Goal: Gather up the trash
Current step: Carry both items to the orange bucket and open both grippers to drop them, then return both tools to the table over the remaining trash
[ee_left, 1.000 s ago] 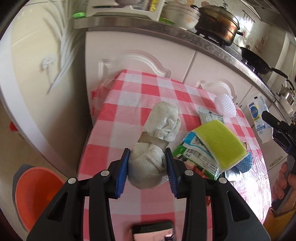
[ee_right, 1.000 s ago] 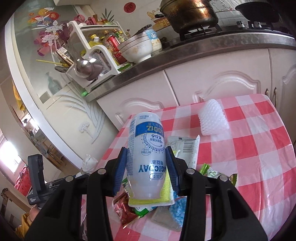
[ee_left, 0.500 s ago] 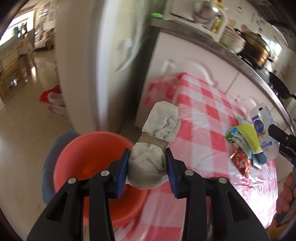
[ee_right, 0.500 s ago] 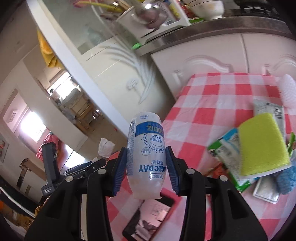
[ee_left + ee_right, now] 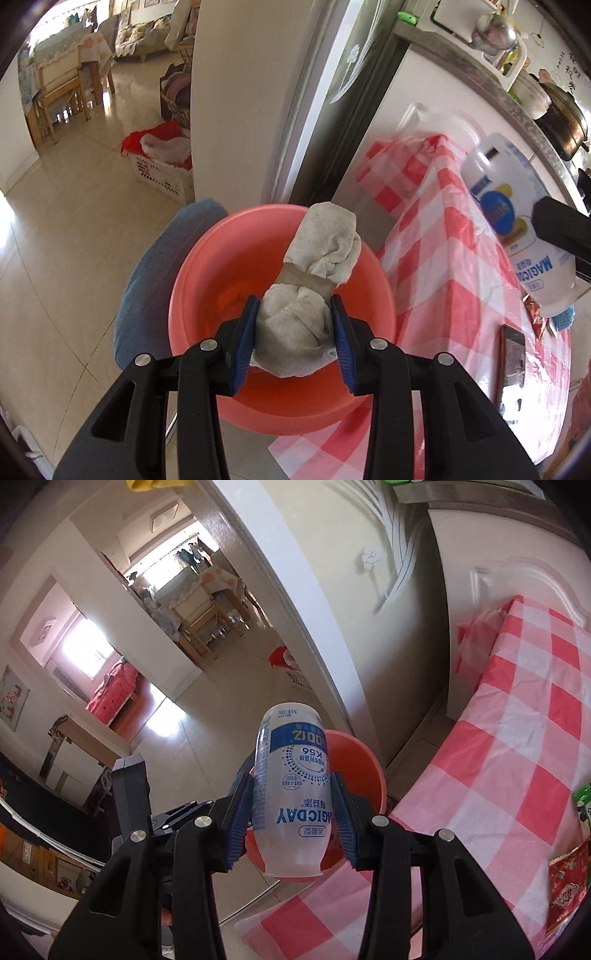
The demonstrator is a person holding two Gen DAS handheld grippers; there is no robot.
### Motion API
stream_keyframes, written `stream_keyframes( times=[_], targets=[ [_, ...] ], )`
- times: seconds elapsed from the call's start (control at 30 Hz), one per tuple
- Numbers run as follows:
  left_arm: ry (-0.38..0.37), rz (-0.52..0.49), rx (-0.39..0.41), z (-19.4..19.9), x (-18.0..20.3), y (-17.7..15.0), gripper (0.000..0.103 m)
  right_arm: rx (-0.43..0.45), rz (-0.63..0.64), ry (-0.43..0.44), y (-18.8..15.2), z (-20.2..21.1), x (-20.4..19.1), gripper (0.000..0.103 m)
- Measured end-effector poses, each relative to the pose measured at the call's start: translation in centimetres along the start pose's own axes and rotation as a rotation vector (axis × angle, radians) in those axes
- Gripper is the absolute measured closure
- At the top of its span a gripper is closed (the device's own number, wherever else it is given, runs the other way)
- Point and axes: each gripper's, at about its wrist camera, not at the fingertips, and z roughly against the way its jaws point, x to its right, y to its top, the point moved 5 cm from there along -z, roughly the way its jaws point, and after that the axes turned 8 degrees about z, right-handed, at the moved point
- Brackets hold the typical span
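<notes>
While over basin: left hand-held gripper (image 5: 294,334) grasps the grey tissue wad (image 5: 308,295) above the orange basin (image 5: 192,295).
Right hand-held gripper (image 5: 293,814): clenched on white bottle (image 5: 291,794), basin behind.

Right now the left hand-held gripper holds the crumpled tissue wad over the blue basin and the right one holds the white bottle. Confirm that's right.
Not quite. The basin is orange-red, not blue; the blue thing is what sits under it. The left wrist view shows the left hand-held gripper holding the crumpled tissue wad over that basin. The right hand-held gripper does hold the white bottle.
</notes>
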Motion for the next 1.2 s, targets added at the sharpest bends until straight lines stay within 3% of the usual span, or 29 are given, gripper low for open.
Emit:
stream_keyframes(
  times=[0.1, 0.17, 0.2, 0.3, 0.43, 0.57, 0.6, 0.77, 1.0, 1.2],
  targets=[
    [0.032, 0.000, -0.011, -1.3, -0.7, -0.1, 0.058, -0.028, -0.009, -0.012, -0.3, -1.8, -0.1, 0.047],
    [0.038, 0.017, -0.012, -1.8, -1.2, -0.1, 0.041, -0.008, -0.014, -0.023, -0.7, -1.6, 0.0, 0.044],
    [0.041, 0.032, -0.002, -1.8, -1.4, 0.0, 0.028, 0.002, -0.009, -0.040, -0.9, -1.3, 0.1, 0.041],
    [0.028, 0.059, 0.020, -1.8, -1.6, 0.3, 0.025, 0.047, -0.030, -0.050, -1.4, 0.8, 0.7, 0.038],
    [0.015, 0.067, 0.033, -1.2, -1.0, 0.8, 0.023, 0.141, -0.058, -0.098, -1.6, 5.1, 2.4, 0.021],
    [-0.017, 0.031, 0.104, 0.6, 0.7, 1.7, 0.019, 0.244, -0.080, -0.172, -2.4, 9.7, 4.2, 0.012],
    [-0.028, 0.017, 0.122, 1.2, 1.4, 1.9, 0.014, 0.273, -0.097, -0.180, -2.7, 10.8, 4.8, 0.012],
    [-0.153, -0.051, 0.203, 4.1, 6.0, 2.6, 0.010, 0.377, -0.153, -0.222, -3.8, 14.6, 7.5, 0.012],
    [-0.272, -0.155, 0.203, 5.6, 12.8, 1.9, 0.010, 0.453, -0.201, -0.320, -5.6, 18.3, 11.4, 0.010],
    [-0.302, -0.250, 0.181, 6.5, 18.9, 0.2, 0.010, 0.511, -0.292, -0.355, -8.6, 22.0, 15.1, 0.010]
  ],
)
